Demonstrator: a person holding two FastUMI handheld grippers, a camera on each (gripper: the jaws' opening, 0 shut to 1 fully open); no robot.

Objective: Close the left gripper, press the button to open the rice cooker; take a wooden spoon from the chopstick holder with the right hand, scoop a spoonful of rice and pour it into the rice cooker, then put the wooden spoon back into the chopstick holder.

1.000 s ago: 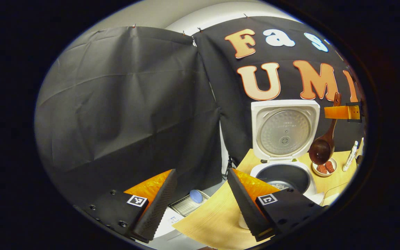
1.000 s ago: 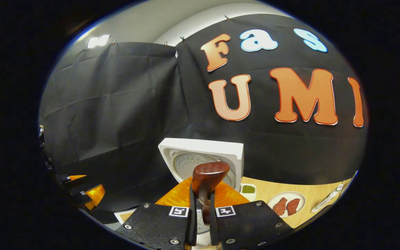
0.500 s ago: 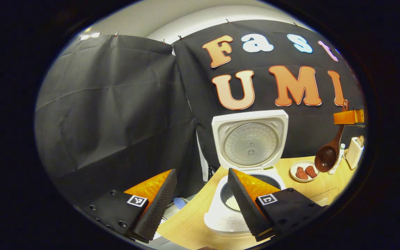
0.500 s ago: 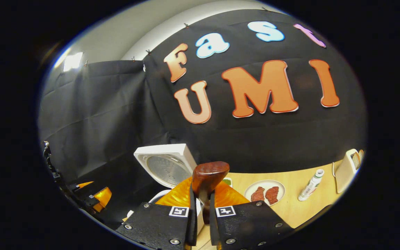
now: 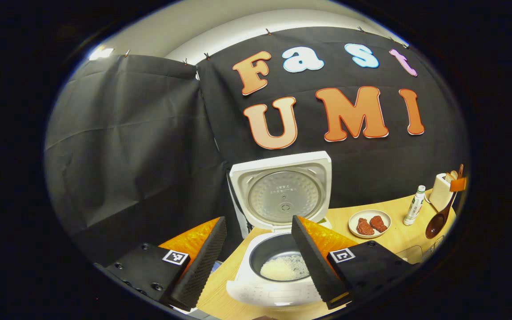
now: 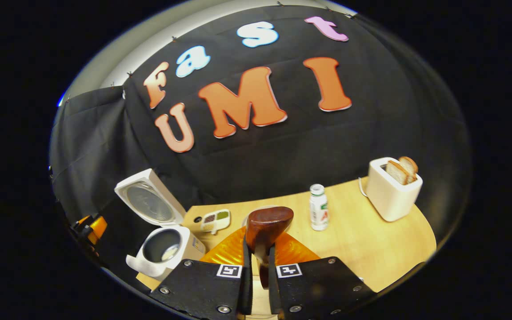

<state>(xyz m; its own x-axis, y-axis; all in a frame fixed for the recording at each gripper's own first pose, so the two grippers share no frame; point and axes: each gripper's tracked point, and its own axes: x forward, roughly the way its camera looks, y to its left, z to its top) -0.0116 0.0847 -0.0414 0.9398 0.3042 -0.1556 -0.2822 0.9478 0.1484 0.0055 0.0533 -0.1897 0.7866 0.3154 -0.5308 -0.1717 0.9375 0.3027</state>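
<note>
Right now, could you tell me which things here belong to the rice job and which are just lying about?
Job: rice cooker, lid up, rice inside; wooden spoon clamped in right gripper.
Bystanders: toaster, bottle, plate of meat, small condiment dish.

White rice cooker (image 5: 278,249) lid up, rice inside, dark wooden spoon (image 6: 267,226) upright

Black gripper (image 6: 256,284) bodies carry screws and square black-and-white markers.

A toaster (image 6: 389,195) holds 2 bread slices (image 6: 402,170); bottle (image 6: 318,207) nearby.
</note>
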